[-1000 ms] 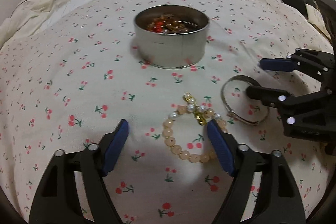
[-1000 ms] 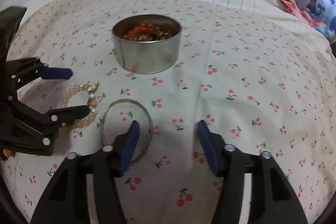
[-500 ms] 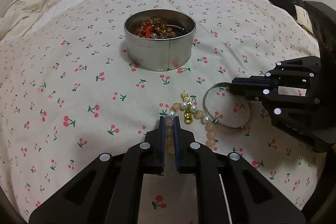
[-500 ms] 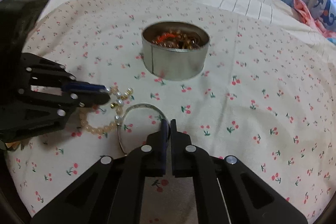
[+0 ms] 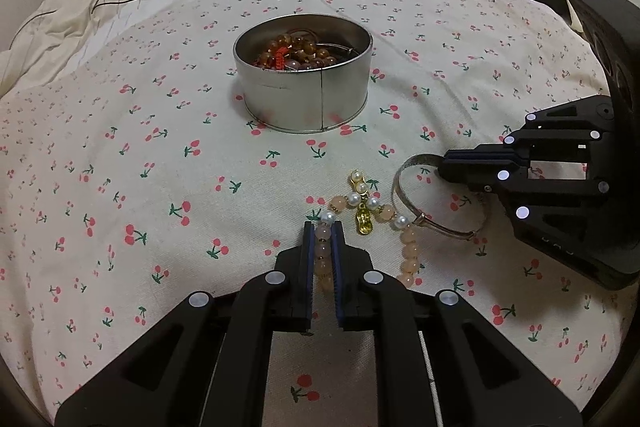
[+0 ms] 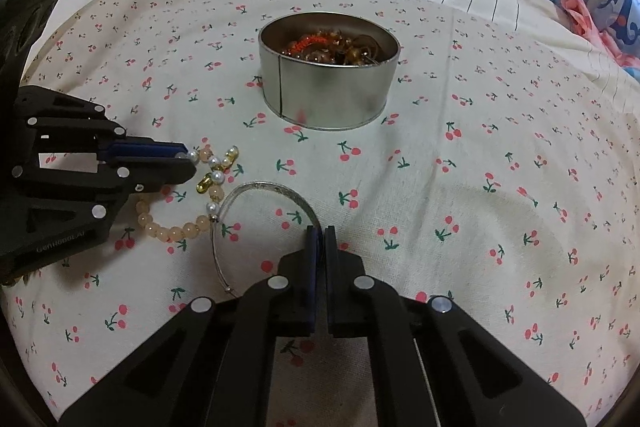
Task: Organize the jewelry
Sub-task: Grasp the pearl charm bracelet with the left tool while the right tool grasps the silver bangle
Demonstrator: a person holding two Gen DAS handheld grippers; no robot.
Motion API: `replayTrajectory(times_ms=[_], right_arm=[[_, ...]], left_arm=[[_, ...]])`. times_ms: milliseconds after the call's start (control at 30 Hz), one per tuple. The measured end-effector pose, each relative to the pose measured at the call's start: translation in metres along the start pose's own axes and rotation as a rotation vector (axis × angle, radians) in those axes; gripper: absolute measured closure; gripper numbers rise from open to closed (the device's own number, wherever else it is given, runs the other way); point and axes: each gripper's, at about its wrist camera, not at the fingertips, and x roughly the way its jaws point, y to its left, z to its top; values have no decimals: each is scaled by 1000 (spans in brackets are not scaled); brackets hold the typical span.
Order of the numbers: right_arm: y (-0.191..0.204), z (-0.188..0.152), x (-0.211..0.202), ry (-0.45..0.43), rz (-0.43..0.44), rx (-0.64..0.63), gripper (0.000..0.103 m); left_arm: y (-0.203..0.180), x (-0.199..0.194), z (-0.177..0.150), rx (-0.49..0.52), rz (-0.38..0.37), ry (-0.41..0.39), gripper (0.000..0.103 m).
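Cherry-print bedding (image 5: 160,167) covers the bed; a round metal tin (image 5: 304,99) with beads in it sits in the upper middle of both views. The left gripper (image 5: 322,227), at the bottom of its own view, has its fingers squeezed on the peach bead bracelet (image 5: 408,251), which lies on the bed just below the tin; the right gripper (image 6: 320,230) has its fingers pinched on the thin silver bangle (image 6: 256,187), which touches the bracelet. Both things look grabbed but not lifted yet; I think the next move is to lift each one slowly, untangle them if they catch, and carry them over the tin.
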Motion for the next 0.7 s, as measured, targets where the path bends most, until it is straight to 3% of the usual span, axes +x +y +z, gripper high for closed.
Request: replayTrajectory(times_ms=[100,167,200,233,367,400,433,500,633,700], right_arm=[[0,0,1,1,-1,1,99],[0,0,1,1,-5,-3,99],[1,-1,1,0,-8,-6,99],[2,0,1,0,-12,-9,99],[3,0,1,-1,-21,-16,99],[4,-1,1,-2,-23,-18,99],[5,-1,1,-4,-30,-24,99],[7,-1,1,-8,-42,-36,99],[10,0,-4,-33,-39,-38,99],[7,2,-10,-62,7,-6,100]], left_arm=[[0,0,0,4,20,-5,86],[0,0,0,5,41,-10,68],[0,0,0,3,50,-12,50],[1,0,0,1,59,-15,44],[1,1,0,2,53,-17,44],[0,1,0,8,43,-21,48],[-1,1,0,12,21,-20,69],[-5,1,0,23,1,-16,93],[-12,-4,-1,56,1,-27,96],[-11,-8,0,49,-9,-39,96]])
